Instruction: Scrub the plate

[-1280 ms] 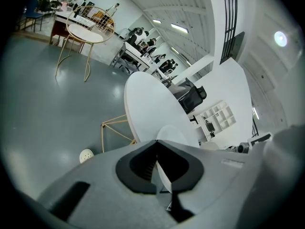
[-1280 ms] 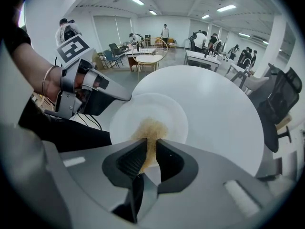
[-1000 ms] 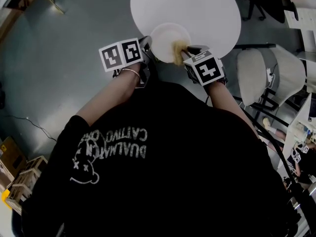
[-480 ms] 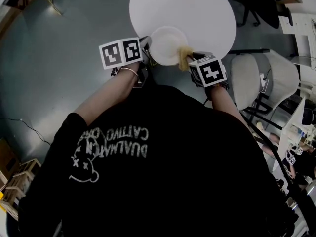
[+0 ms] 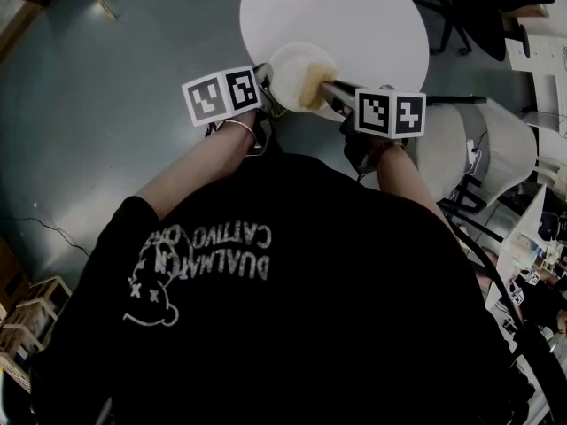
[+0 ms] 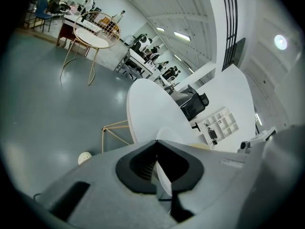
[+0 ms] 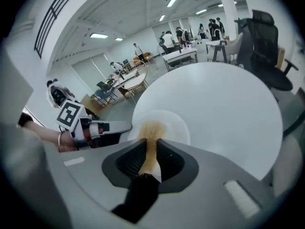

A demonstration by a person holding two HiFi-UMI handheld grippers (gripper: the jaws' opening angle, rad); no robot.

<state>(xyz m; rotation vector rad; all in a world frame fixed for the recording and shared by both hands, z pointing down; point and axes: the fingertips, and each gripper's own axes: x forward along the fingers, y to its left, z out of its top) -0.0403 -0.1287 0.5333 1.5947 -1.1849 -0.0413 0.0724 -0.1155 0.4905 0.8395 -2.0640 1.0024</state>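
Note:
A white plate (image 5: 297,67) is held over the near edge of a round white table (image 5: 354,16). My left gripper (image 5: 264,85) is shut on the plate's left rim; in the left gripper view the plate (image 6: 165,174) runs edge-on between the closed jaws of that gripper (image 6: 156,143). My right gripper (image 5: 326,91) is shut on a yellow-brown sponge (image 5: 310,87) that lies against the plate's face. In the right gripper view the sponge (image 7: 150,142) sticks out of the gripper (image 7: 151,140) onto the plate (image 7: 174,125), with the left gripper (image 7: 107,128) at the plate's left.
Two pale chairs (image 5: 461,140) stand just right of the table, close to my right arm. A black office chair (image 7: 267,42) is at the table's far side. A wire-legged table (image 6: 93,39), desks and people are farther off across the grey floor (image 5: 106,104).
The right gripper has rolled, so its marker cube now shows two faces, and it has lifted a little. The sponge has shifted from the plate's right rim toward its middle. The left gripper has stayed still.

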